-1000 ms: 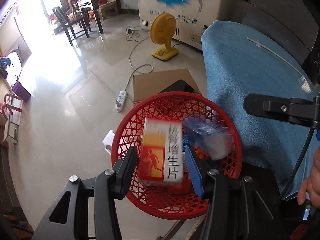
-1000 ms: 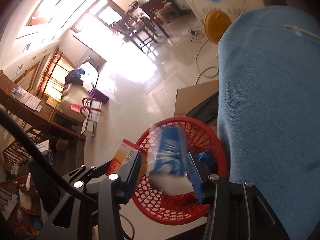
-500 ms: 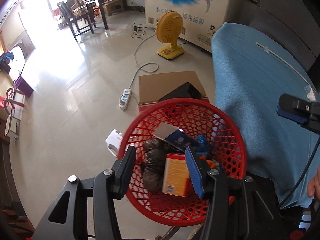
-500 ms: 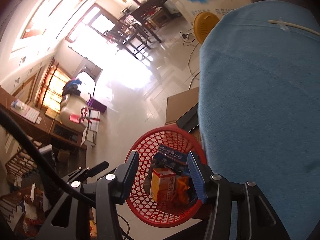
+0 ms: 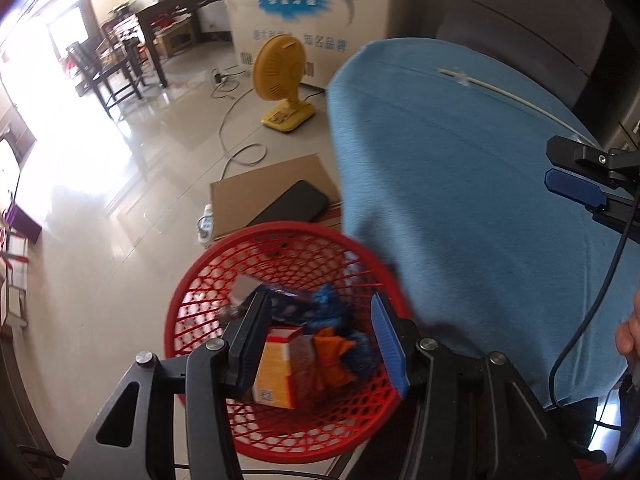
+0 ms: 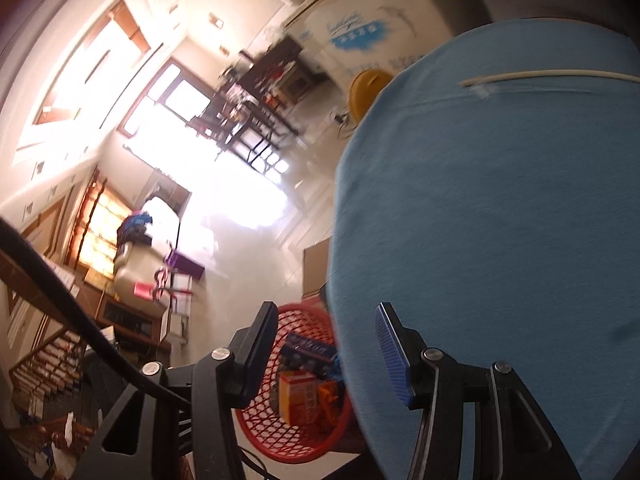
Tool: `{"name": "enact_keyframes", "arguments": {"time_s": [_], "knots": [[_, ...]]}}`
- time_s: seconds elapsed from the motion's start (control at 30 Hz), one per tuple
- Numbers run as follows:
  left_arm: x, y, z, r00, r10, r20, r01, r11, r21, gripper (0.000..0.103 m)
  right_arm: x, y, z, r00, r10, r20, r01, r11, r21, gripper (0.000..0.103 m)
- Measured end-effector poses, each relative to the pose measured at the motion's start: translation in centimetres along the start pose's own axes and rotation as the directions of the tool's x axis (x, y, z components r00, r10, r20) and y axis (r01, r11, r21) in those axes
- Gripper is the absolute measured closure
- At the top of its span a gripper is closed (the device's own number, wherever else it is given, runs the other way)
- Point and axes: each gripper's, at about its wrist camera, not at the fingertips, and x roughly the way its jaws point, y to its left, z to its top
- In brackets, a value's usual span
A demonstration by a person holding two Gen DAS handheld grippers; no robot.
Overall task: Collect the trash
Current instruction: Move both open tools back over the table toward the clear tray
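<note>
A red mesh basket point(image 5: 208, 280) stands on the floor beside the blue-clothed table point(image 5: 460, 200). It holds an orange-and-white box point(image 5: 276, 372), a blue box point(image 5: 288, 304), and blue and orange wrappers point(image 5: 336, 344). My left gripper point(image 5: 320, 340) is open and empty above the basket. My right gripper point(image 6: 326, 348) is open and empty at the table's edge; its fingertips point(image 5: 576, 184) show at the right in the left wrist view. The basket point(image 6: 304, 312) and boxes point(image 6: 298, 392) show low in the right wrist view. A thin white straw point(image 5: 500, 92) lies on the cloth far back, also seen in the right wrist view point(image 6: 540, 76).
On the floor lie a flat cardboard sheet point(image 5: 256, 196) with a black object point(image 5: 296, 208), a white power strip point(image 5: 206, 220) with cord, and a yellow fan point(image 5: 280, 80). A white freezer point(image 5: 312, 12) stands behind. Dark chairs and a table point(image 5: 132, 52) are further back.
Both boxes left the grippers and dropped into the basket. Both grippers then lifted and swung right toward the blue table, open and empty.
</note>
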Motion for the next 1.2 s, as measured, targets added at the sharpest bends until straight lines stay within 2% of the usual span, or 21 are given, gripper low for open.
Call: {"name": "enact_keyframes", "arguments": {"time_s": [0.07, 0.33, 0.57, 0.67, 0.8, 0.93, 1.03, 1.13, 1.17, 1.2], "knots": [[0.0, -1.4, 0.0, 1.000, -0.005, -0.003, 0.005, 1.000, 0.022, 0.047, -1.4, -1.3, 0.0, 1.000, -0.005, 0.025, 0.004, 1.000, 0.026, 0.048], [-0.6, -6.8, -0.1, 1.000, -0.019, -0.021, 0.021, 0.993, 0.114, 0.046, -6.3, -7.5, -1.5, 0.995, -0.021, 0.094, 0.007, 0.988, 0.152, 0.048], [-1.0, -12.2, 0.4, 0.999, -0.039, -0.035, 0.047, 0.971, 0.234, 0.043, -11.7, -13.1, -2.9, 0.978, -0.101, 0.185, 0.051, 0.965, 0.257, 0.048], [-1.4, -14.2, 0.4, 0.998, -0.062, -0.034, 0.069, 0.958, 0.277, 0.043, -14.6, -15.8, -2.8, 0.956, -0.168, 0.242, 0.088, 0.947, 0.310, 0.043], [-1.6, -16.5, 0.2, 0.996, -0.082, -0.031, 0.088, 0.939, 0.333, 0.042, -18.0, -18.7, -1.6, 0.894, -0.327, 0.308, 0.221, 0.917, 0.333, 0.039], [-1.9, -17.5, 0.0, 0.997, -0.079, -0.026, 0.083, 0.926, 0.367, 0.041, -18.7, -20.8, 1.2, 0.852, -0.421, 0.311, 0.321, 0.889, 0.326, 0.039], [-1.6, -17.0, 0.2, 0.997, -0.073, -0.039, 0.082, 0.935, 0.345, 0.041, -18.1, -21.1, 3.7, 0.844, -0.425, 0.327, 0.341, 0.896, 0.285, 0.031], [-1.5, -16.1, 0.2, 0.996, -0.070, -0.048, 0.081, 0.947, 0.312, 0.041, -16.4, -21.4, 6.2, 0.842, -0.441, 0.312, 0.373, 0.892, 0.255, 0.031], [-1.4, -15.8, 0.2, 0.996, -0.068, -0.051, 0.081, 0.950, 0.303, 0.041, -15.8, -21.8, 7.0, 0.837, -0.454, 0.304, 0.394, 0.887, 0.239, 0.031], [-1.4, -15.5, 0.2, 0.996, -0.068, -0.053, 0.081, 0.951, 0.297, 0.041, -15.0, -22.3, 7.7, 0.824, -0.478, 0.303, 0.423, 0.876, 0.231, 0.031]]}}
